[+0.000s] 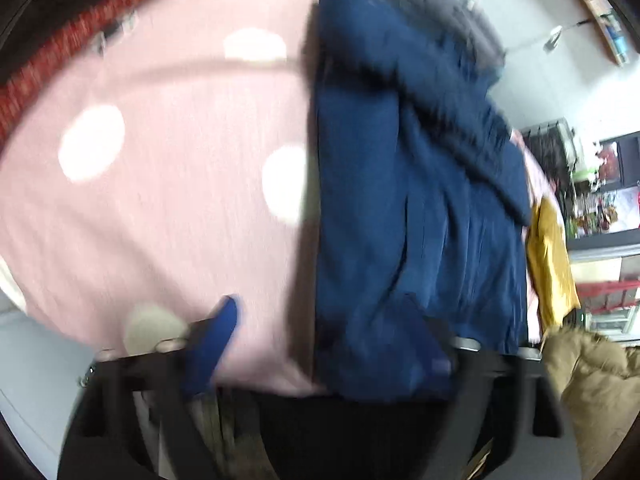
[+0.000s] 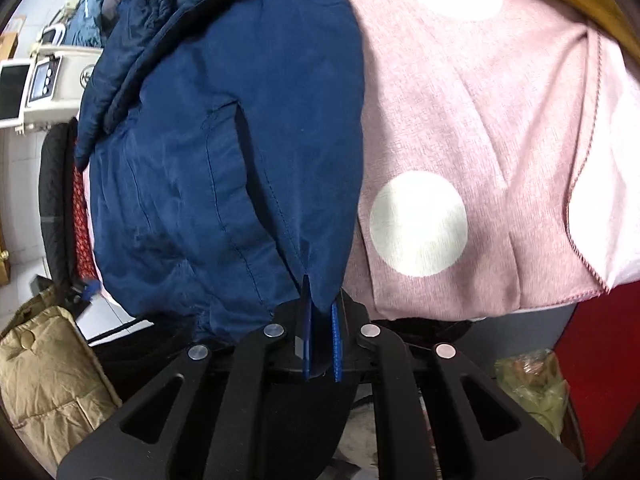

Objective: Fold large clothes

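My left gripper (image 1: 320,332) stands wide, empty, over the navy jacket's (image 1: 420,200) edge on the pink dotted blanket (image 1: 180,140). My right gripper (image 2: 320,320) pinches the hem. Advice: regrip left before lifting evenly.

Left view motion-blurred; jacket (image 1: 420,200) top cut off.

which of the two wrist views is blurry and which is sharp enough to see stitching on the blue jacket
Left wrist view: motion-smeared throughout, the blue jacket and the pink dotted blanket have soft edges, no stitching readable. Right wrist view: sharp, seams on the jacket are clear and the right gripper pinching its hem is crisp. Both bend straight lines at the fisheye rim.
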A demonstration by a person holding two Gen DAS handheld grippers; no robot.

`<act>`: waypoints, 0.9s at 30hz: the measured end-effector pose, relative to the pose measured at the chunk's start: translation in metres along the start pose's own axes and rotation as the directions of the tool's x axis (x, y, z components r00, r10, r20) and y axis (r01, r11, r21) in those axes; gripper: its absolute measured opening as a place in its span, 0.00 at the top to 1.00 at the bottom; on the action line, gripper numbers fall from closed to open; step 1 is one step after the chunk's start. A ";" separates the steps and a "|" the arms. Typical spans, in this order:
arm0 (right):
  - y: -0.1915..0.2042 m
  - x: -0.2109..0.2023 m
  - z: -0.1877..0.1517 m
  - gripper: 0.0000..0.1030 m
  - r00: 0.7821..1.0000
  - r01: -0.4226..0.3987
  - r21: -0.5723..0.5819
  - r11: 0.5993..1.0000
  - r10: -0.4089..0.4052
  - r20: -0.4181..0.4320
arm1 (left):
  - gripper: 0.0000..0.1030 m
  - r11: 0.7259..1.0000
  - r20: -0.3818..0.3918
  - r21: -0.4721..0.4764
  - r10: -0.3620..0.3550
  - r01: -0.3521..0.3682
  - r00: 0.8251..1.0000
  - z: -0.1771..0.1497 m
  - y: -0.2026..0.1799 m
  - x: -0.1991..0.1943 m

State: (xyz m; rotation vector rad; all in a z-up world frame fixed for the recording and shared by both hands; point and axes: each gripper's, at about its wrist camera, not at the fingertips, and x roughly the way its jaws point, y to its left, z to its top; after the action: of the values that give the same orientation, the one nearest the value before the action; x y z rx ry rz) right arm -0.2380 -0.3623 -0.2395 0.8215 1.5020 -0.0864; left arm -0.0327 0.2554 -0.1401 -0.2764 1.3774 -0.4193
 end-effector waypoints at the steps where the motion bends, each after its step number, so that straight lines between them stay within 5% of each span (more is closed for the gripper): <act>1: 0.000 -0.001 0.000 0.92 1.000 0.000 -0.002 1.000 0.000 -0.001 | 0.18 0.999 0.021 0.016 -0.033 0.033 0.999 0.006 -0.001 -0.004; 4: 0.001 0.003 0.001 0.92 1.000 -0.002 0.005 1.000 0.002 -0.001 | 0.13 0.995 0.004 0.033 -0.096 0.096 0.995 0.015 -0.009 0.006; 10: 0.000 0.006 0.001 0.92 1.000 0.001 0.013 1.000 -0.001 -0.001 | 0.12 0.982 -0.226 0.121 -0.114 0.144 0.967 0.001 -0.050 0.083; 13: -0.002 0.003 -0.001 0.92 1.000 -0.013 0.022 1.000 0.013 0.008 | 0.33 0.979 -0.279 0.193 -0.010 0.066 0.960 -0.008 -0.062 0.111; 15: -0.004 0.002 -0.001 0.92 1.000 -0.020 0.029 0.999 0.020 0.014 | 0.52 0.982 -0.280 0.176 -0.018 0.070 0.960 -0.005 -0.061 0.112; 18: -0.005 0.002 -0.001 0.92 0.999 -0.035 0.045 0.998 0.034 0.018 | 0.65 0.977 -0.294 0.190 -0.041 0.101 0.955 0.002 -0.065 0.104; 27: 0.007 -0.013 0.017 0.92 0.992 -0.113 0.069 0.991 0.108 0.069 | 0.78 0.972 -0.268 0.184 -0.091 0.144 0.959 0.028 -0.084 0.079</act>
State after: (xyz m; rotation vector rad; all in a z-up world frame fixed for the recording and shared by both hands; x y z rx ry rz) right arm -0.2214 -0.3717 -0.2271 0.9507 1.3965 -0.0848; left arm -0.0055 0.1441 -0.1688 -0.1393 1.5636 -0.7107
